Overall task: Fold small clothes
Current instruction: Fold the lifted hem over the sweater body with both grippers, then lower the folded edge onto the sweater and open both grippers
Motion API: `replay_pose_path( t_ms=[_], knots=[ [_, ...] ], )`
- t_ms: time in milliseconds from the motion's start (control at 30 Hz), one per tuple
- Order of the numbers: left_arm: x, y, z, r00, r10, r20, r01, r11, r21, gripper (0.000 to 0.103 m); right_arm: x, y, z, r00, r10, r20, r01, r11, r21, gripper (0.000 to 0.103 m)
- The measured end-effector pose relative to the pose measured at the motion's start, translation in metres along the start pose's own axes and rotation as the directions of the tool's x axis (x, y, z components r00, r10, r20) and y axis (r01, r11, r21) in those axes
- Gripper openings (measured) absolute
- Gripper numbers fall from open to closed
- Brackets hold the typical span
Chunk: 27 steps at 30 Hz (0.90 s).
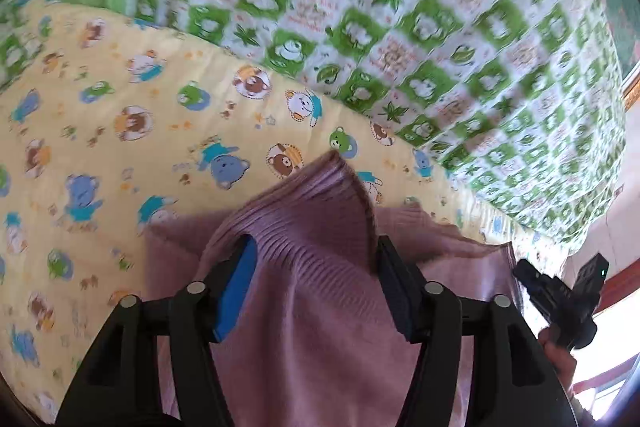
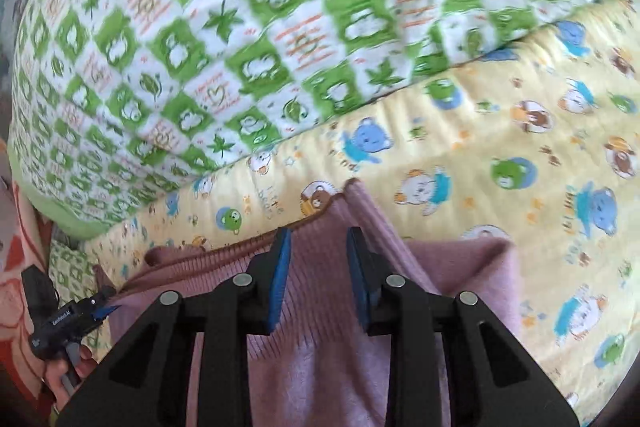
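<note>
Mauve ribbed knit garment (image 1: 320,267) drapes between both sets of jaws, lifted over the yellow bear sheet (image 1: 120,131). Your left gripper (image 1: 314,263) and right gripper (image 2: 318,251) each stand part-open with cloth between; whether they pinch it, I cannot tell. You're likely mid-fold; next, lay the raised edge down evenly.

Black angular linkages with round silver pivot pins are seen on the left gripper (image 1: 314,267) and the right gripper (image 2: 318,259). Blue pads (image 2: 282,279) are fitted on the fingers' inner faces. Beside the right gripper, white lettering is carried on the other tool's black body, gripped by bare skin (image 2: 82,367)
</note>
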State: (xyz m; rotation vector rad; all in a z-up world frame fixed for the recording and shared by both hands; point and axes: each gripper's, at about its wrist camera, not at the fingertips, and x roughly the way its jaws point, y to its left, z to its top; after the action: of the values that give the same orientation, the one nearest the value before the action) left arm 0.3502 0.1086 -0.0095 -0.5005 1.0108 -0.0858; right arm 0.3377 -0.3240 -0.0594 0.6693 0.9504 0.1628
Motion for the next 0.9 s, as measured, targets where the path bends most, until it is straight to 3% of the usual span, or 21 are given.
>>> replay_pose_path(
  t_ms=[167,300,433,567,667,733,767,800,867,900],
  knots=[
    [-0.038,-0.016,-0.044,1.000,-0.020,0.018,0.020,1.000,0.013,0.069,-0.032,0.015,-0.025,0.999,0.033,0.006,-0.032,0.998,-0.055,0.031],
    [-0.047,-0.030,-0.102,0.997,-0.066,-0.042,0.068,0.997,0.033,0.073,-0.045,0.040,-0.072,0.992,0.112,-0.057,-0.119,0.984,-0.132,0.033],
    [-0.038,-0.032,-0.154,0.991,-0.002,-0.132,0.012,0.997,0.077,0.073,-0.034,0.077,-0.132,0.960,0.192,-0.204,-0.239,0.942,-0.236,0.034],
    [-0.040,-0.004,-0.170,0.991,0.058,-0.117,-0.052,0.997,0.056,0.064,-0.017,0.094,-0.173,0.942,0.149,-0.301,-0.255,0.900,-0.353,0.039],
    [-0.044,0.020,-0.175,0.990,0.049,-0.132,-0.046,0.999,0.027,0.051,-0.020,0.058,-0.168,0.966,0.052,-0.255,-0.143,0.925,-0.352,0.039],
    [-0.047,0.031,-0.177,0.989,0.052,-0.140,-0.049,0.998,0.028,0.039,-0.029,0.020,-0.154,0.975,0.061,-0.212,-0.116,0.960,-0.256,0.024],
    [-0.046,0.035,-0.177,0.989,0.046,-0.141,-0.043,0.999,0.024,0.038,-0.036,-0.006,-0.145,0.980,0.076,-0.185,-0.111,0.976,-0.186,0.000],
    [-0.048,0.041,-0.177,0.989,0.035,-0.141,-0.034,0.999,0.011,0.037,-0.041,-0.023,-0.139,0.983,0.061,-0.172,-0.087,0.985,-0.149,0.000],
    [-0.051,0.047,-0.176,0.989,0.028,-0.143,-0.031,0.999,-0.014,0.037,-0.050,-0.051,-0.130,0.981,0.125,-0.148,-0.134,0.990,-0.052,0.000],
    [-0.055,0.049,-0.176,0.990,0.029,-0.141,-0.033,0.999,-0.027,0.038,-0.057,-0.054,-0.127,0.991,0.052,-0.120,-0.060,0.996,-0.069,0.000]
  ],
)
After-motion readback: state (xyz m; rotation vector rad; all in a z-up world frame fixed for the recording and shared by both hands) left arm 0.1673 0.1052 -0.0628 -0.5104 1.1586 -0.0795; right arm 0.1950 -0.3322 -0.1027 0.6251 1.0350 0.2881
